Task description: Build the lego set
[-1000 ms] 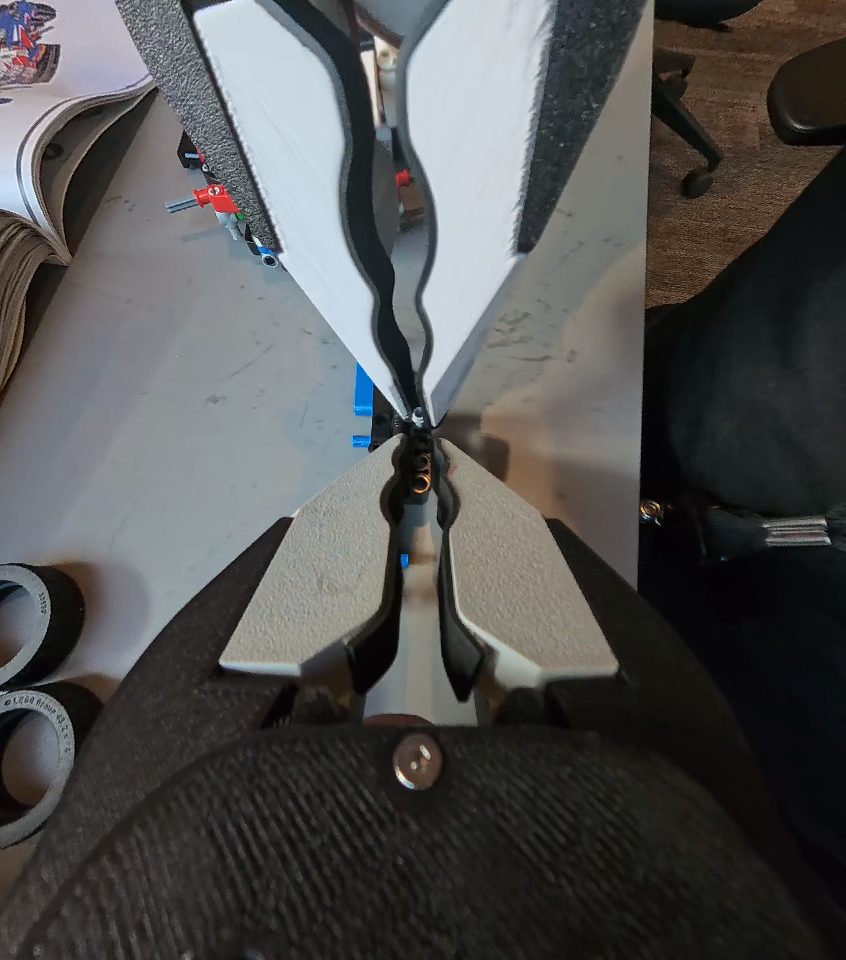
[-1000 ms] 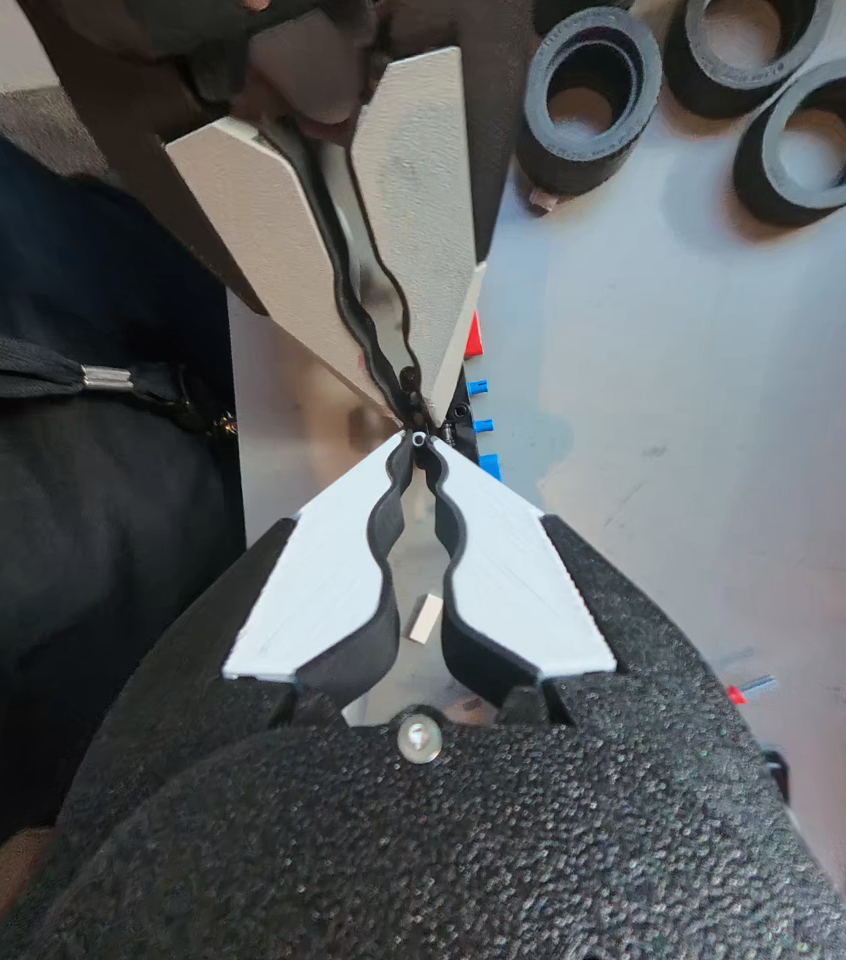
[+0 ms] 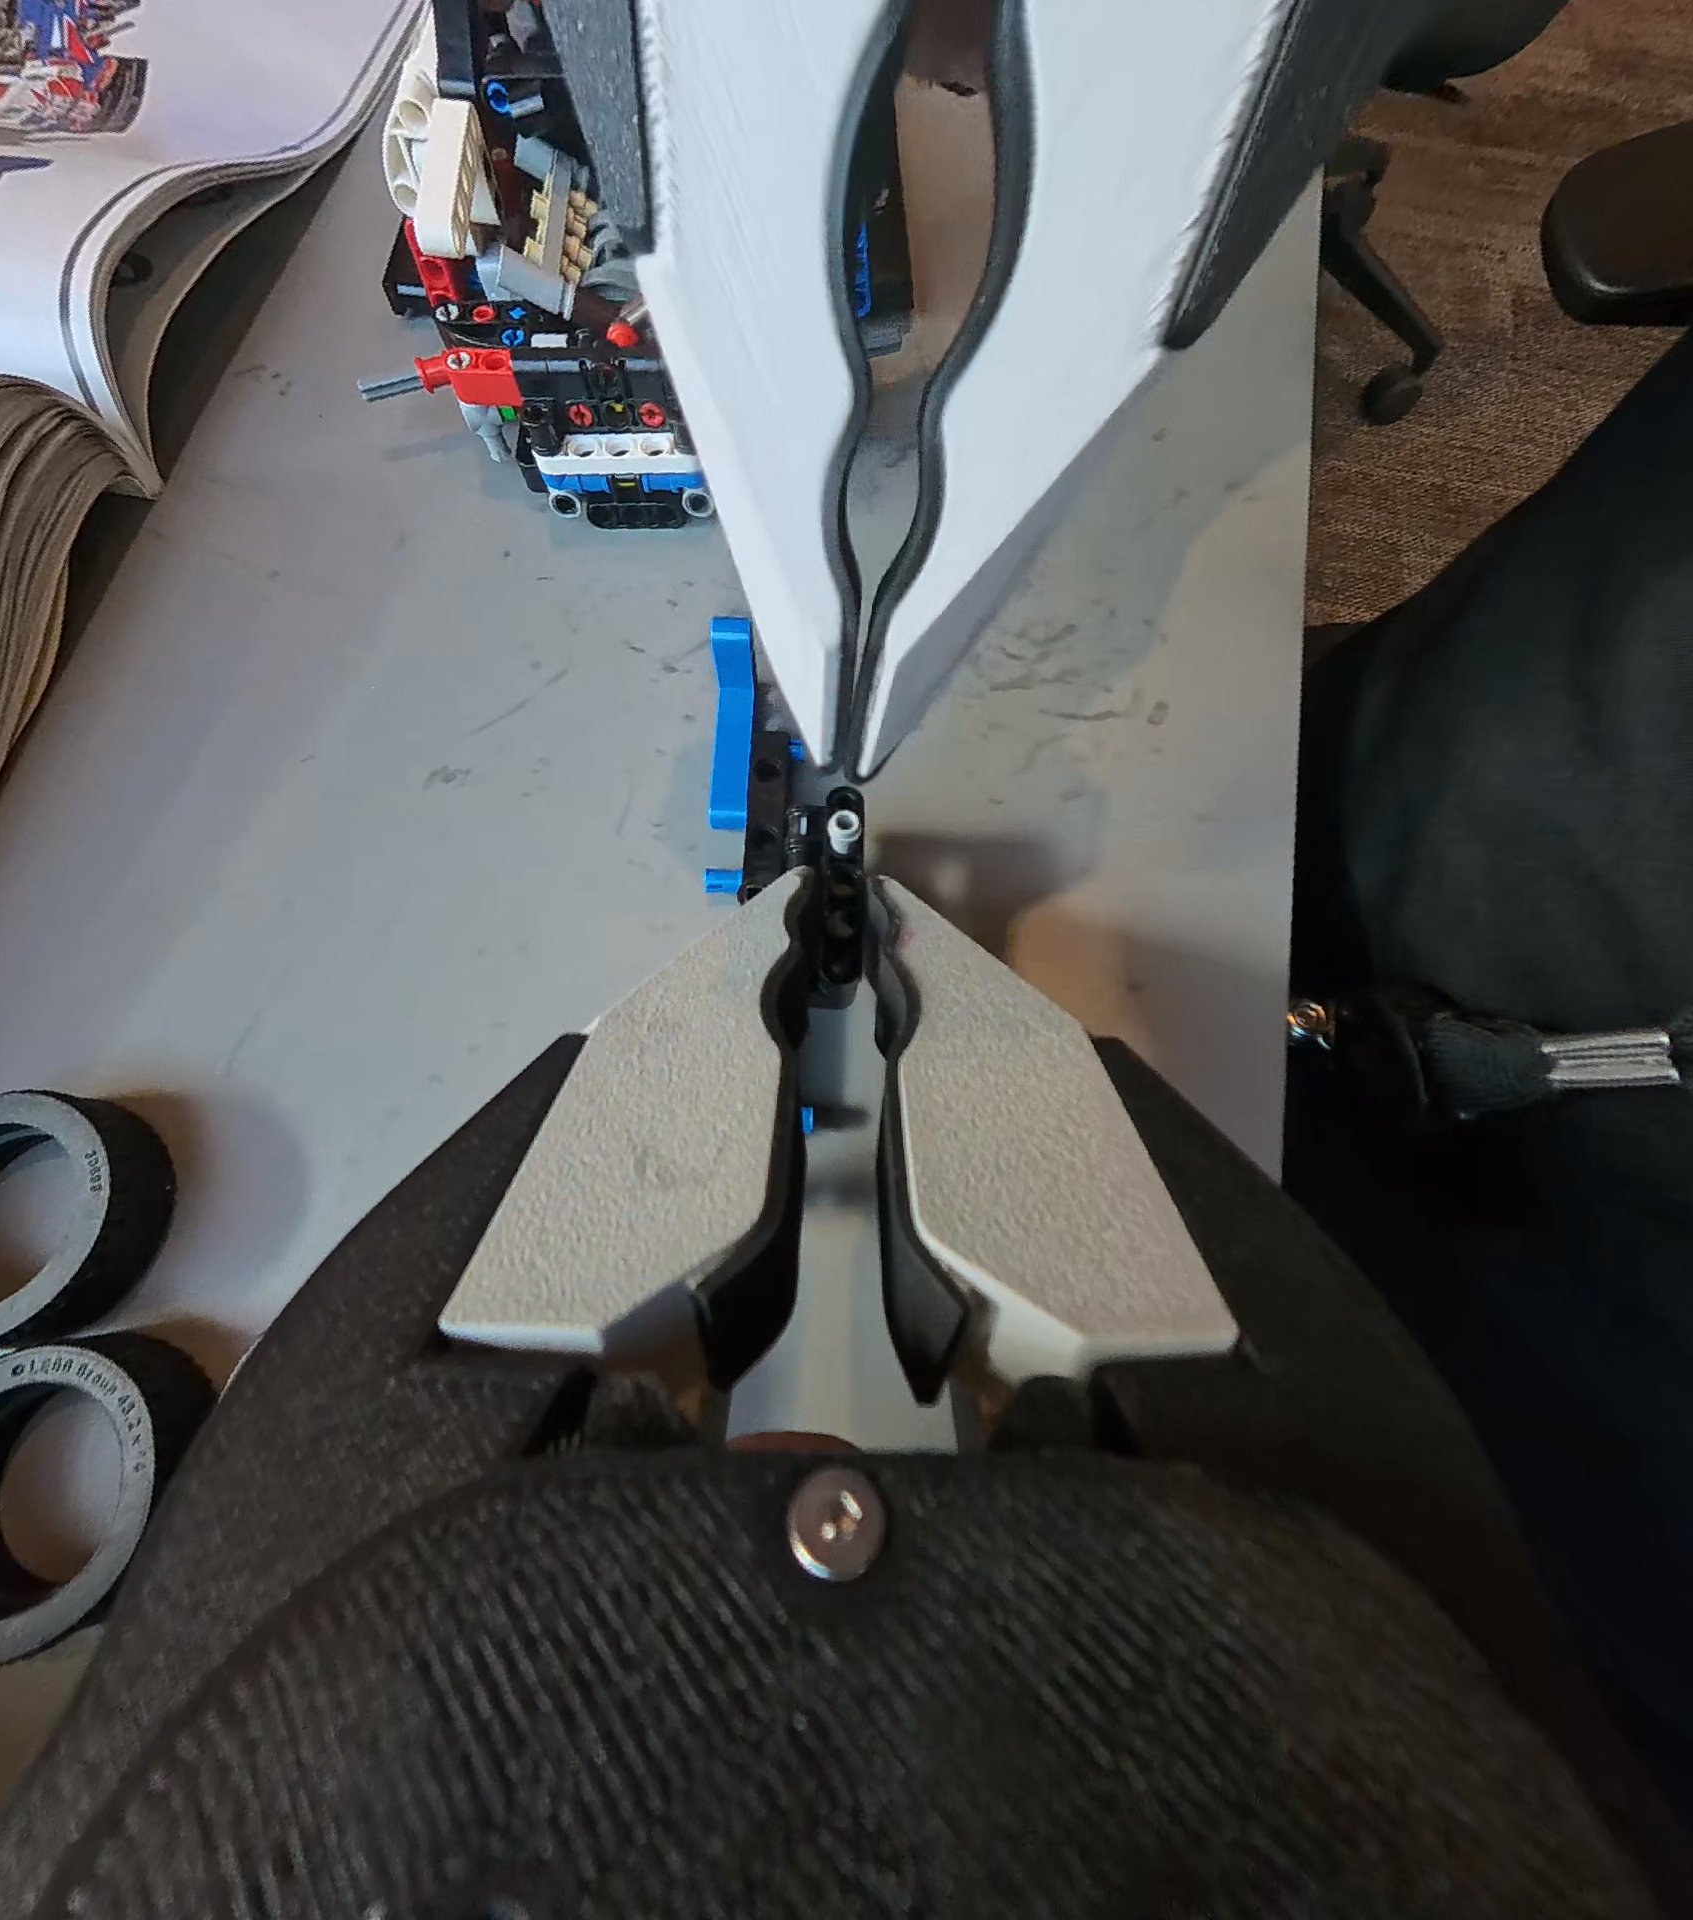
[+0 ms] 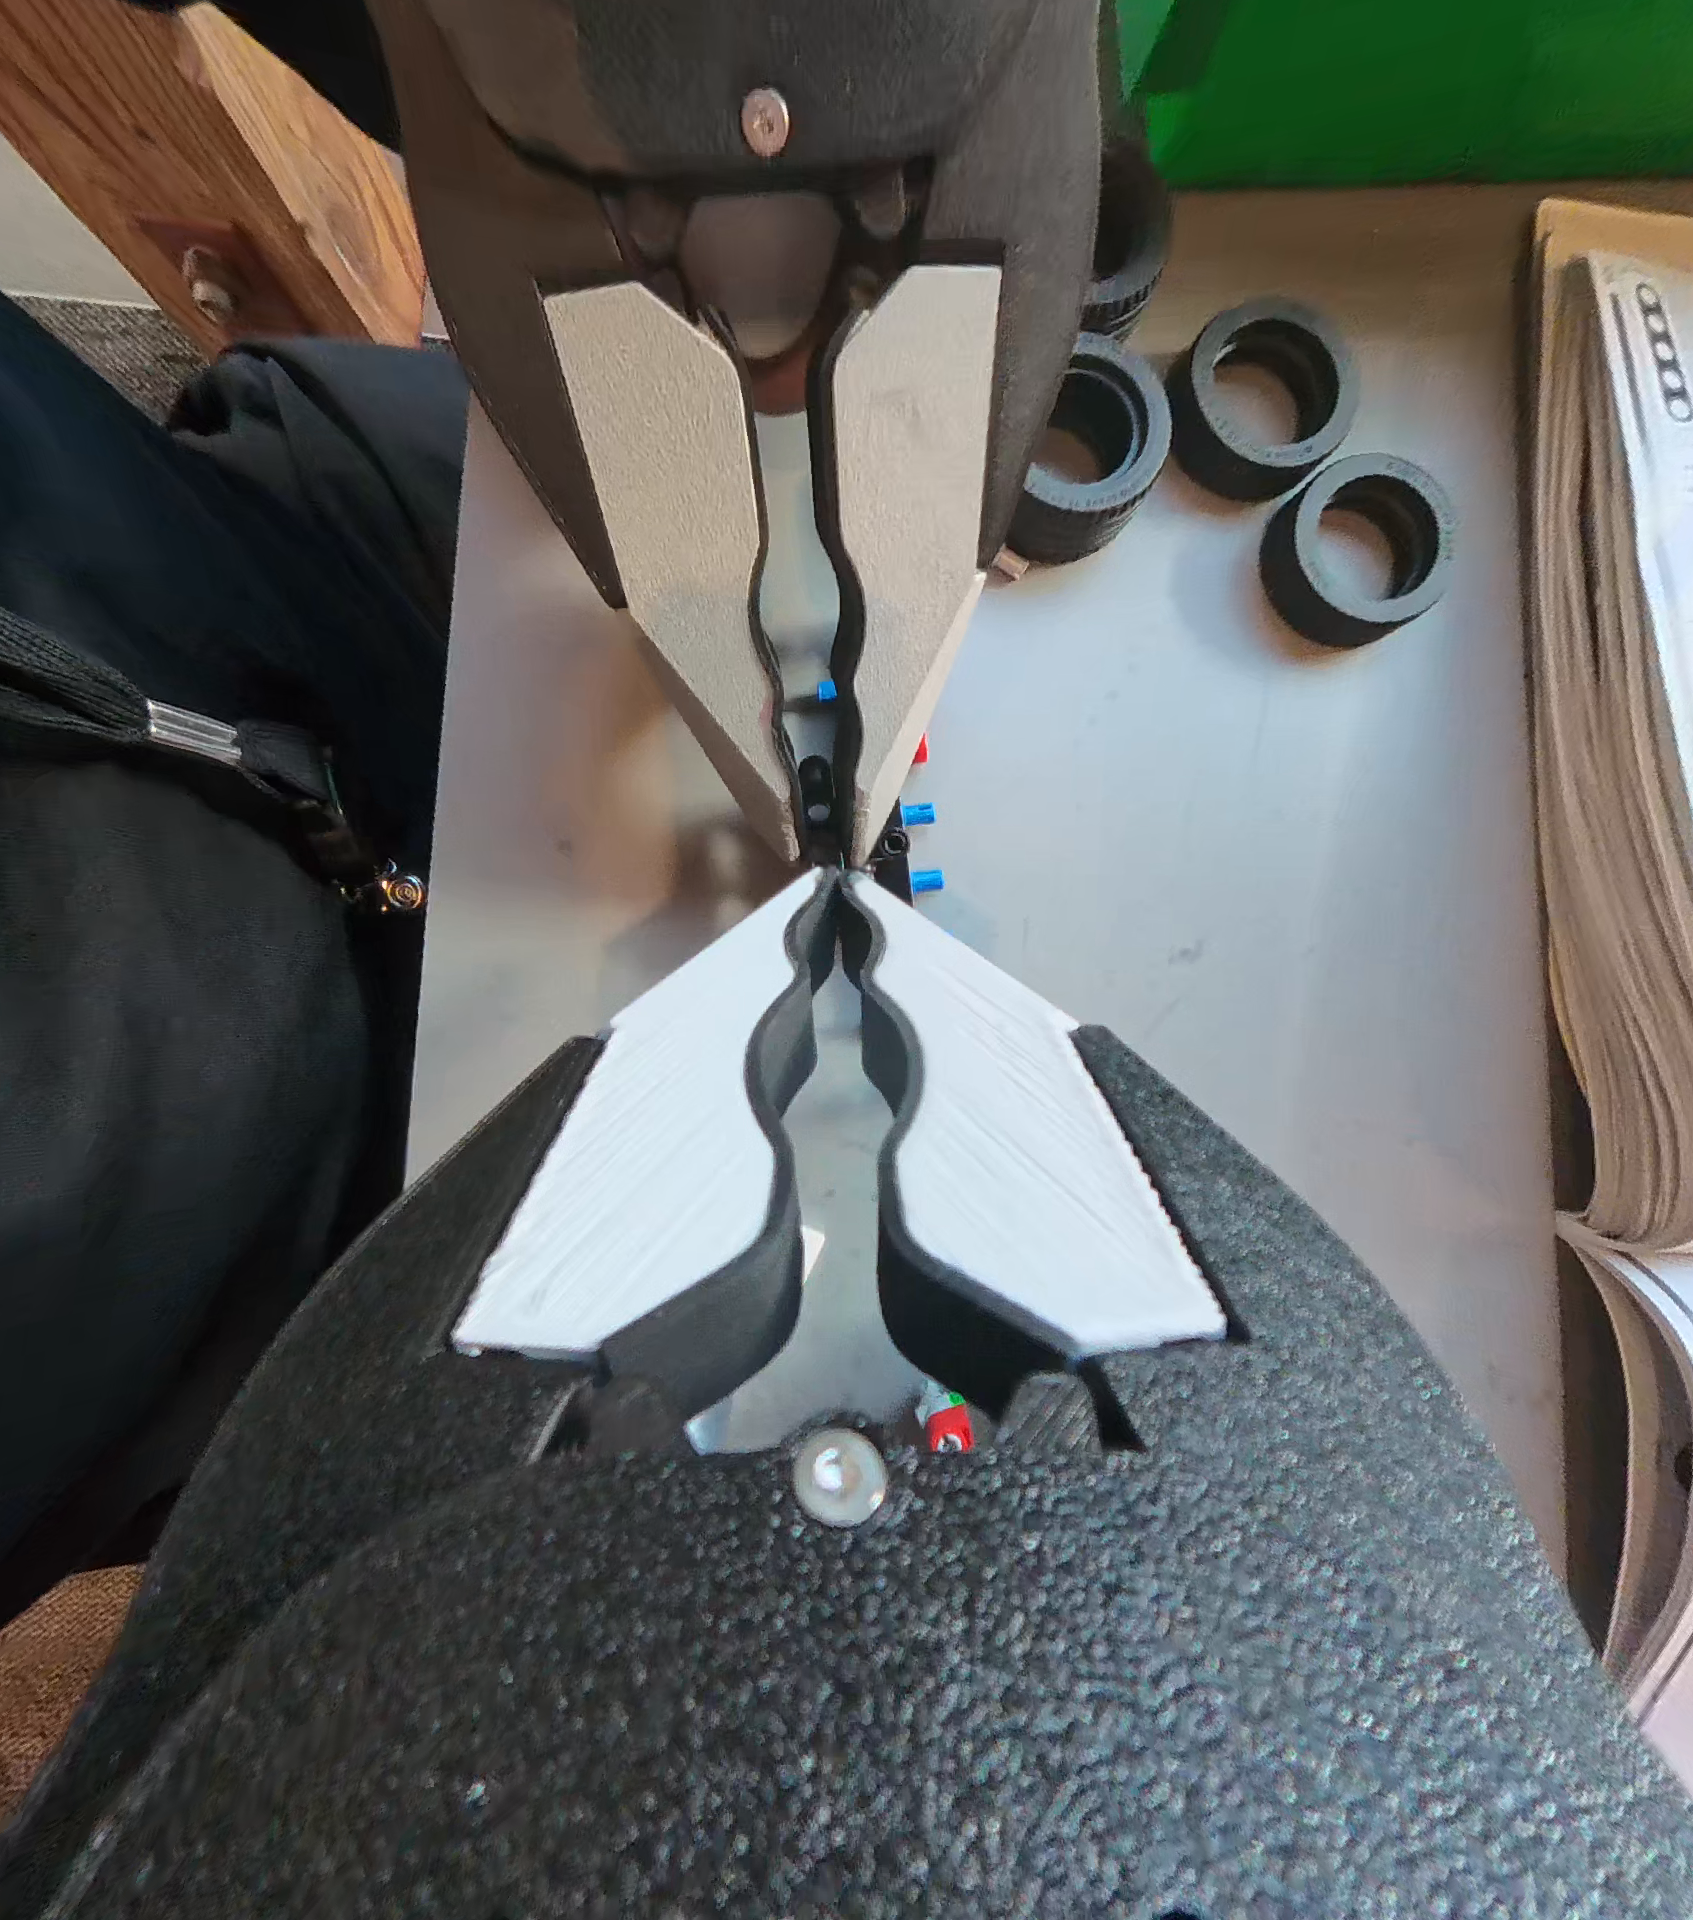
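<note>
Only your left view shows the white pin (image 3: 843, 826) tipping the black beam (image 3: 840, 920); the beam's long axis points at your right gripper (image 4: 837, 894), whose jaws are closed and empty, while your left gripper (image 3: 837, 914) clamps the beam.

Matt rubber tyres (image 3: 21, 1221), scuffed table (image 3: 354, 727) (smooth)

Our left gripper (image 3: 840, 902) is clamped on a black beam (image 3: 838, 930) with a small white pin (image 3: 843, 828) at its far end. The right gripper (image 3: 854, 771) points down at it from above — tips pinched together, just short of the pin. A blue piece (image 3: 730, 722) sits beside the beam on the grey table (image 3: 302, 727). Two black tyres (image 3: 11, 1382) lie at the left, an open booklet (image 3: 11, 343) and a half-built model (image 3: 561, 312) farther off.
</note>
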Available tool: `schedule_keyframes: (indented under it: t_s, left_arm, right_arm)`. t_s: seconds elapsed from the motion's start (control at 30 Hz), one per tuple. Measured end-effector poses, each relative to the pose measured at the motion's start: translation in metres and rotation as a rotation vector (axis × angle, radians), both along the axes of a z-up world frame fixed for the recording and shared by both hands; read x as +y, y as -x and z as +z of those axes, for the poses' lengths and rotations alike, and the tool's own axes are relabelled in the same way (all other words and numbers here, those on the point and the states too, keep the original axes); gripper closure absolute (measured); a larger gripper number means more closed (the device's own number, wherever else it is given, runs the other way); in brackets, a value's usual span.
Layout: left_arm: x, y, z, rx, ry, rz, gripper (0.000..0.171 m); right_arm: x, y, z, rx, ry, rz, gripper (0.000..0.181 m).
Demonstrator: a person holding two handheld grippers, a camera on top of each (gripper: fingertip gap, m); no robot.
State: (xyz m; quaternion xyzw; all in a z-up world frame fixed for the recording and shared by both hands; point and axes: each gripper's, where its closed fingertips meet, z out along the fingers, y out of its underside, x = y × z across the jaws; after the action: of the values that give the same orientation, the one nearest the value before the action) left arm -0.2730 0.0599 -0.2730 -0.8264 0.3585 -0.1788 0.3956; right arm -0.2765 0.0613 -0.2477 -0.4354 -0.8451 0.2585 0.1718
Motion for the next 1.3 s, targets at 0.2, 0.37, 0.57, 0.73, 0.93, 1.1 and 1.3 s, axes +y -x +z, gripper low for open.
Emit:
schedule_keyframes:
  t_s: [0.2, 0.37, 0.57, 0.73, 0.93, 1.1, 1.3]
  left_arm:
    - [0.000, 0.000, 0.000, -0.002, 0.002, 0.000, 0.167]
    - [0.000, 0.000, 0.000, 0.002, 0.002, -0.002, 0.167]
    - [0.001, 0.001, 0.000, 0.011, -0.005, 0.002, 0.167]
    - [0.000, 0.001, 0.000, -0.005, 0.005, -0.004, 0.167]
    - [0.002, 0.002, 0.005, -0.050, 0.013, -0.001, 0.167]
    - [0.001, 0.006, 0.014, -0.067, -0.014, 0.018, 0.157]
    - [-0.015, 0.031, 0.034, -0.010, -0.014, 0.146, 0.150]
  right_arm:
    - [-0.001, 0.002, -0.010, -0.018, -0.043, 0.015, 0.181]
    - [-0.002, 0.002, -0.013, -0.025, -0.047, 0.033, 0.181]
    - [-0.001, 0.002, -0.018, -0.028, -0.111, 0.061, 0.181]
    - [0.001, 0.004, -0.007, 0.028, 0.012, -0.003, 0.181]
    - [0.016, 0.004, 0.007, 0.117, 0.033, -0.117, 0.177]
    - [0.022, -0.002, 0.015, 0.179, 0.141, -0.222, 0.177]
    - [0.034, -0.020, 0.031, 0.298, 0.160, -0.317, 0.175]
